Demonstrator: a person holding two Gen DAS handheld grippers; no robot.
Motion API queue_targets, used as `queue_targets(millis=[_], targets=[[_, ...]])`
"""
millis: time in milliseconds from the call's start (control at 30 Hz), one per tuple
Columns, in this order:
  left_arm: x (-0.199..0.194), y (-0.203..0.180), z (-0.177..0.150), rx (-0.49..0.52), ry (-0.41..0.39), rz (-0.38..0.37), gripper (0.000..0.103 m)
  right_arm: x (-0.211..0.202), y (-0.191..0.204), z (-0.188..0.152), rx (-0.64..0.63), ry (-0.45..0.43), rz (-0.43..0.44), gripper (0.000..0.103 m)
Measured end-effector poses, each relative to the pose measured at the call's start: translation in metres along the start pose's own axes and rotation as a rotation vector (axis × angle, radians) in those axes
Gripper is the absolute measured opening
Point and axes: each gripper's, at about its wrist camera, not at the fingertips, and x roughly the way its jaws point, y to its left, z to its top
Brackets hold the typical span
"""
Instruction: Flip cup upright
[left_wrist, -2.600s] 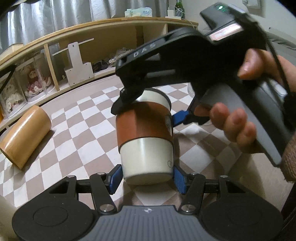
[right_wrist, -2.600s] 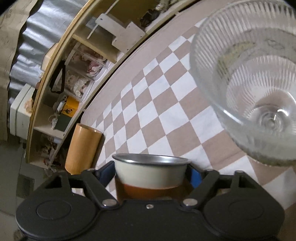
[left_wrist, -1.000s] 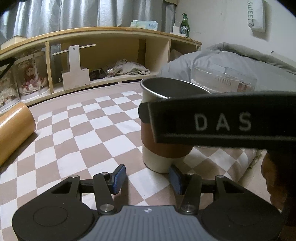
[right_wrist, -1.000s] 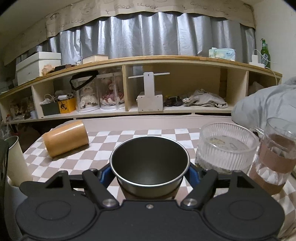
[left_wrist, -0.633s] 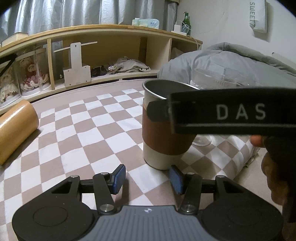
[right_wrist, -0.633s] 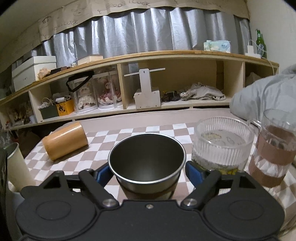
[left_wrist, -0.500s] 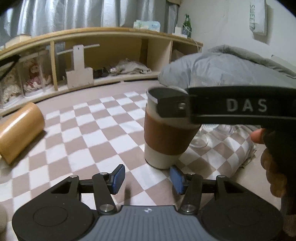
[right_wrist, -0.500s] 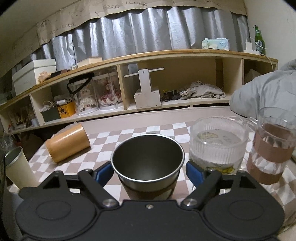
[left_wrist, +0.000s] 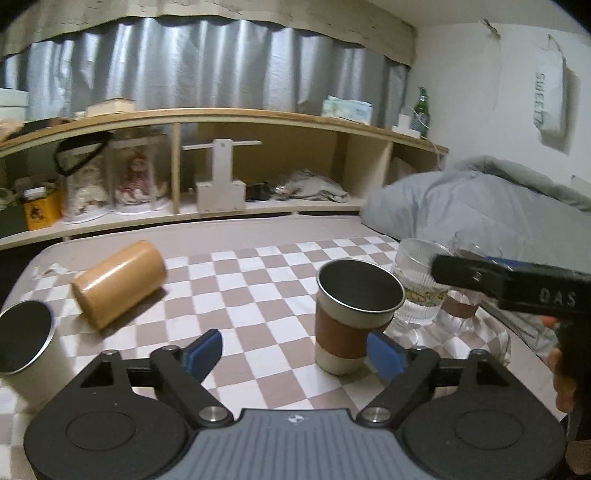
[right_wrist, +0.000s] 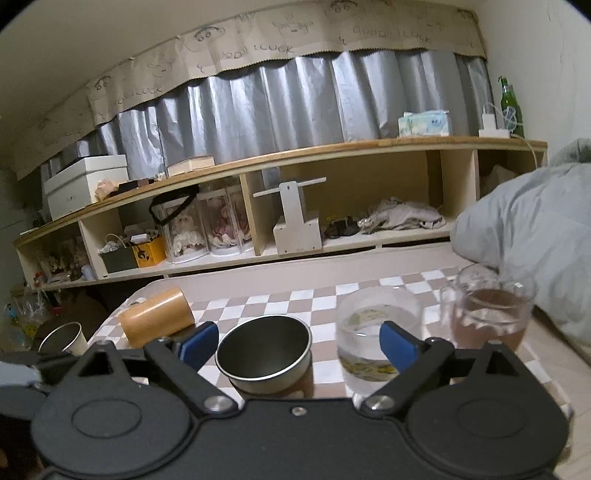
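Note:
The cup (left_wrist: 351, 317) with a brown sleeve and steel rim stands upright on the checkered cloth, mouth up. It also shows in the right wrist view (right_wrist: 264, 358), low between the fingers. My left gripper (left_wrist: 295, 352) is open and empty, raised behind the cup, touching nothing. My right gripper (right_wrist: 299, 345) is open and empty, lifted above the cup with clear gaps on both sides. The right gripper's black body shows at the right of the left wrist view (left_wrist: 517, 286).
A wooden cylinder (left_wrist: 118, 282) lies on its side at the left. A white steel-lined cup (left_wrist: 26, 341) stands at the near left. A ribbed glass (right_wrist: 376, 332) and a glass mug (right_wrist: 487, 314) stand right of the cup. A grey duvet (left_wrist: 480, 210) lies beyond.
My right gripper opened, let go of the upright cup and rose back from it. My left gripper opened wider and pulled up and back, so more of the table shows.

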Motion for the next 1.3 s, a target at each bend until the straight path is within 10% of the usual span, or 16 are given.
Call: queue_targets(millis=[300,1300], targets=[[-0.033,-0.007,-0.008,-0.022,-0.02,0.083,0.103,-0.035,-0.011,-0.006,-0.034,-0.002,-0.009,0.1],[-0.068,-0.008,-0.035,-0.043,-0.039,0.215,0.103,-0.064,-0.003,-0.039,-0.109,0.042,-0.077,0.103]])
